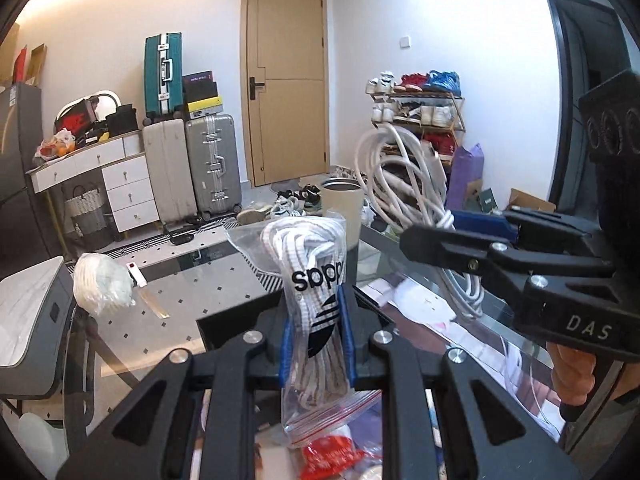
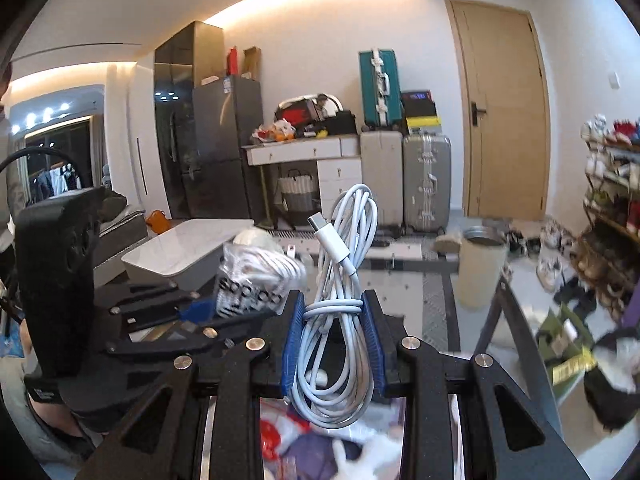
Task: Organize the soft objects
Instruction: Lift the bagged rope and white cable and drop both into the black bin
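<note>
The left gripper (image 1: 316, 336), low centre of its view, has its blue pads clamped tight, while the right gripper (image 2: 334, 344), also low centre, grips with jaws slightly apart, a bare hand (image 1: 576, 376) at lower right

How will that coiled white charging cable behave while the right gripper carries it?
The white charging cable probably stays floppy: its loops droop below the right gripper. It looks light. A wrap round the middle likely keeps the coil together, though the free plug end may swing.

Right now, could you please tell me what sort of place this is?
Most likely a home's entryway or living area: stacked suitcases by a wooden door, a loaded shoe rack, and a fridge.
</note>
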Demonstrator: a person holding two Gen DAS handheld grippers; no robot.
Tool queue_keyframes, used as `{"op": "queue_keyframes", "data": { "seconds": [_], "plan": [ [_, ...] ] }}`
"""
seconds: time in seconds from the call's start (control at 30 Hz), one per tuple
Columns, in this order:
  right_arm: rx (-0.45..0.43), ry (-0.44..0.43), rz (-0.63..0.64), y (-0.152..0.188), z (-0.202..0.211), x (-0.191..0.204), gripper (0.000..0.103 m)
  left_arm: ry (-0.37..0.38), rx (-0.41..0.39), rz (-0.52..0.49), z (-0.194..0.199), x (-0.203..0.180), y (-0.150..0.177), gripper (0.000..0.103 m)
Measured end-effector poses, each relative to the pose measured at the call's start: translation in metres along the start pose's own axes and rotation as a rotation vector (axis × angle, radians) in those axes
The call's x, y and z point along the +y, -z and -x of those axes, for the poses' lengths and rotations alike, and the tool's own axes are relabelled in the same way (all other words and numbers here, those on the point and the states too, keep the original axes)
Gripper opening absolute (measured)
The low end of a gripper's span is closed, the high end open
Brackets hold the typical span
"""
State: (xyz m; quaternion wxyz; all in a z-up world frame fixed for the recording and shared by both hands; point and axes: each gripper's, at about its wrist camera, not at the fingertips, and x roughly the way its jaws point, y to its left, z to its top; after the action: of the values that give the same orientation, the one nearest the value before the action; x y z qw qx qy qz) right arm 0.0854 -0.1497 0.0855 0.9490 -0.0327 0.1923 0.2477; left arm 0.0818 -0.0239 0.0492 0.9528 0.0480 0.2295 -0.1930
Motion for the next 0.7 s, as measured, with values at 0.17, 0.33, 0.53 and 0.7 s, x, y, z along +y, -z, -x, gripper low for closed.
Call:
{"op": "queue_keyframes", "data": {
  "seconds": [0.17,0.33,0.53,0.7],
  "plan": [
    [0.026,-0.008,-0.029,-0.015,-0.036,-0.004,0.029,-0.01,-0.01,0.029,-0.016,0.017,-0.007,0.018],
    [0.109,-0.005,-0.062,-0.016,-0.081,-0.017,0.029,-0.027,-0.002,0.059,-0.036,0.031,-0.015,0.018],
    [0.24,-0.016,-0.087,0.003,-0.126,-0.026,0.029,-0.051,0.11,0.091,-0.076,0.041,-0.003,0.018],
    [0.322,-0.014,-0.113,0.014,-0.152,-0.03,0.029,-0.035,0.186,0.134,-0.099,0.049,0.007,0.018]
  ]
}}
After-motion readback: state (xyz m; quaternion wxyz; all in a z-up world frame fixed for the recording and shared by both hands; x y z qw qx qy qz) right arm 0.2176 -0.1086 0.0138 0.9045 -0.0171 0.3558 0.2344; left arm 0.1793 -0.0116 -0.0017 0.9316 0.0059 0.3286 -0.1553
